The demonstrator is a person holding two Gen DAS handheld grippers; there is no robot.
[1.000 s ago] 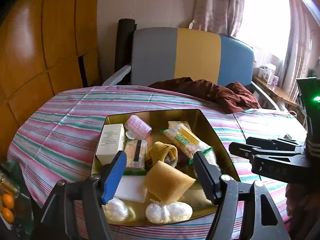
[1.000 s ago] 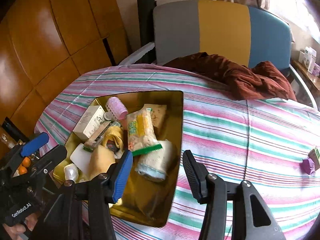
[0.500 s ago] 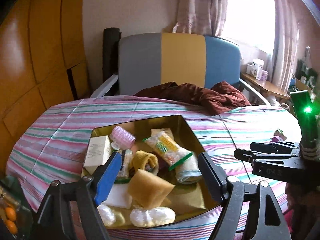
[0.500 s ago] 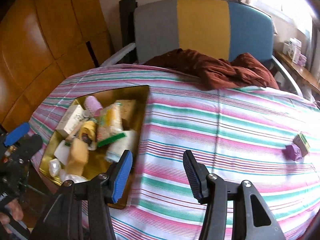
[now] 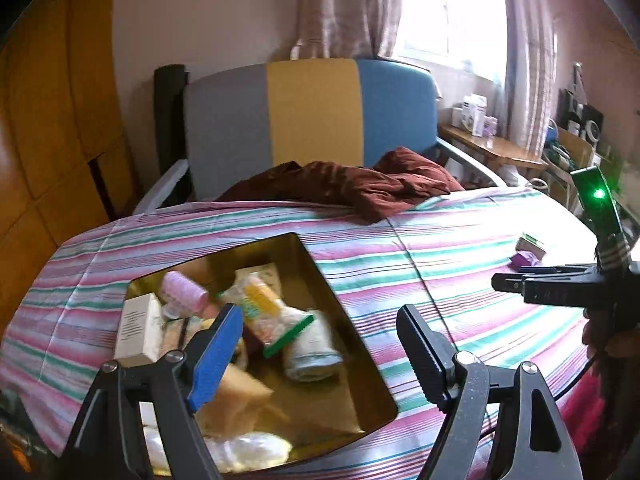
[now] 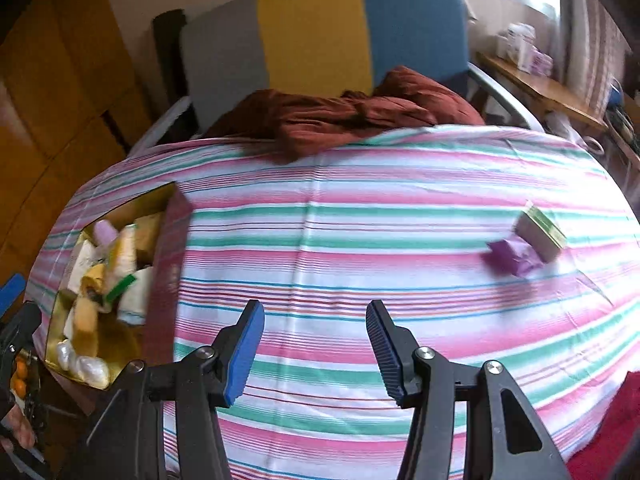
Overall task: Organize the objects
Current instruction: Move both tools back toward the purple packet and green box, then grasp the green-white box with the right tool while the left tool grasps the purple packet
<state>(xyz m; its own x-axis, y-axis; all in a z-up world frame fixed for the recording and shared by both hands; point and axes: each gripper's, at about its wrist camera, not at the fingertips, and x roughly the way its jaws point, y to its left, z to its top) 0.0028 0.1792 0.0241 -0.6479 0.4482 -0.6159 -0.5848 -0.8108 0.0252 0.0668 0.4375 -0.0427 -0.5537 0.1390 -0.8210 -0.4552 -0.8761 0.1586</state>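
A gold box [image 5: 316, 264] stands on the striped cloth, holding a pink roller [image 5: 184, 294], a white carton [image 5: 138, 330], a yellow snack packet [image 5: 264, 308], a rolled white cloth [image 5: 312, 344] and other small items. My left gripper [image 5: 320, 356] hovers over the box's right half, open and empty. My right gripper [image 6: 314, 350] hangs open over bare striped cloth, right of the gold box [image 6: 170, 248]. A purple packet [image 6: 512, 258] and a small green-edged box [image 6: 540, 232] lie far right on the table. From the left wrist, the right gripper [image 5: 508, 282] shows at the right edge.
A brown cloth [image 5: 344, 188] lies bunched at the table's far edge, in front of a grey, yellow and blue chair [image 5: 312, 112]. Wood panels line the left wall. A side table [image 5: 492, 148] with small boxes stands by the window.
Both views have swung to the right; in the right wrist view the gold box slid to the left edge and the purple packet came closer. The left jaws have widened a little.
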